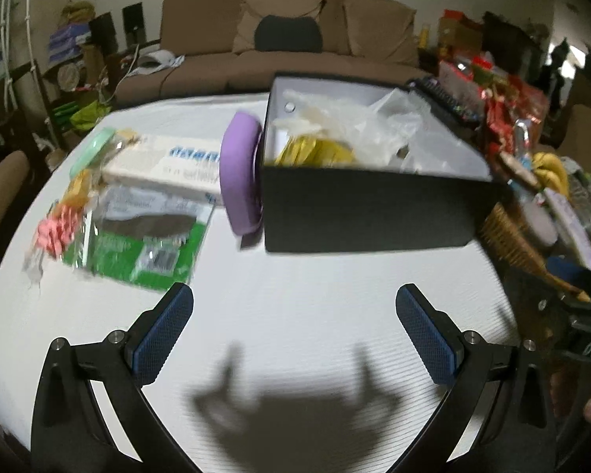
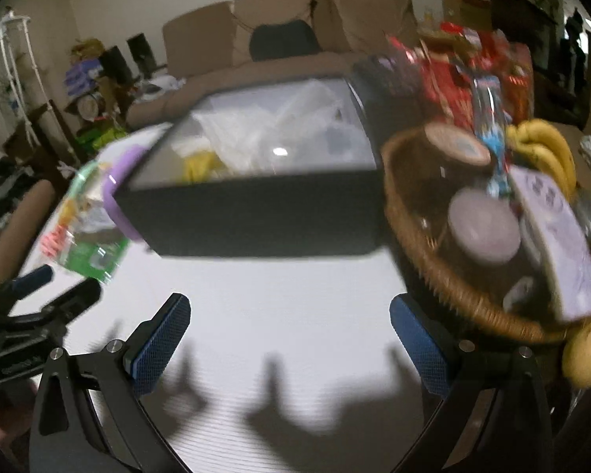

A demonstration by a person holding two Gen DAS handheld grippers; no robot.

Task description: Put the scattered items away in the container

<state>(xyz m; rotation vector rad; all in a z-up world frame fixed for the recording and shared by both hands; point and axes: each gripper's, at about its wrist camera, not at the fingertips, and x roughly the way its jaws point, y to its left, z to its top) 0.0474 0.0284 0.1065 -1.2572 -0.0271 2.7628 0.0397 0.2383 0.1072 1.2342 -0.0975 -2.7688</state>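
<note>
Grippers hang empty over a white table: the left gripper [image 1: 294, 329] and right gripper [image 2: 289, 335] both spread wide, nothing between their pads. Scattered items wait left of the black box [image 1: 366, 213], already part-filled: a purple roll [image 1: 241, 175] touching its wall, a white carton [image 1: 165, 163], a green packet [image 1: 138, 244]. Judged an approach between pickups; next comes reaching left and closing on one item.

My view of a lived-in home living room, brown sofa [image 1: 287, 35] behind white table [image 1: 295, 315], wicker basket [image 2: 421, 244] of bananas [image 2: 547, 149].
</note>
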